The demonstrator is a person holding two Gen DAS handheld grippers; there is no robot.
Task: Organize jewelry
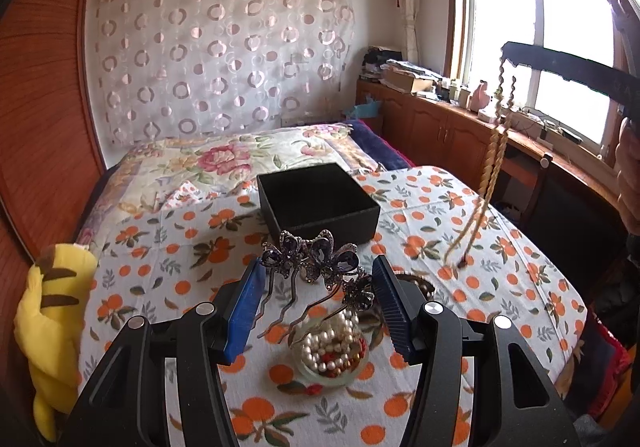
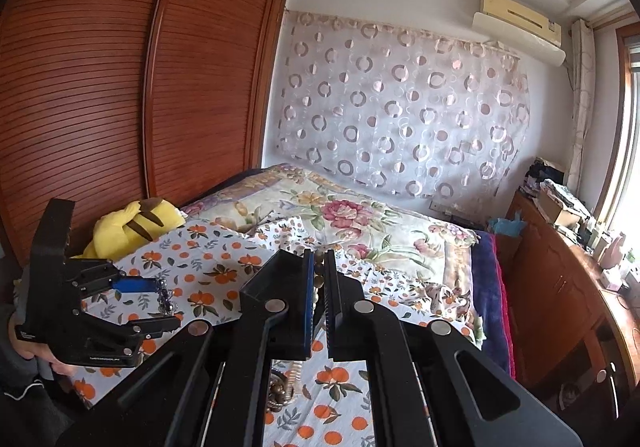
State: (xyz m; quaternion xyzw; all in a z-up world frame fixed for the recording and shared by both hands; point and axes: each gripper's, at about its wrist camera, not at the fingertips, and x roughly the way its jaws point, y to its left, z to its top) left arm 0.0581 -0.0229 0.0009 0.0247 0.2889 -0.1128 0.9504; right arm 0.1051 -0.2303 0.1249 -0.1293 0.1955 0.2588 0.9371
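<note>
My left gripper (image 1: pixel 318 279) is shut on a purple rhinestone bow hair comb (image 1: pixel 316 259) and holds it above a glass bowl of pearl beads (image 1: pixel 330 351). An open black box (image 1: pixel 316 203) stands just beyond on the orange-print cloth. My right gripper (image 2: pixel 319 267) is shut on a gold bead necklace (image 2: pixel 319 279); in the left wrist view the necklace (image 1: pixel 494 159) hangs from it at the right, its end touching the cloth. The left gripper also shows in the right wrist view (image 2: pixel 160 291), at the left.
A yellow plush toy (image 1: pixel 48 327) lies at the cloth's left edge. A floral bedspread (image 1: pixel 224 159) stretches behind the box. Wooden cabinets (image 1: pixel 448 127) with clutter run under the window at right. A wooden wardrobe (image 2: pixel 120 87) stands at left.
</note>
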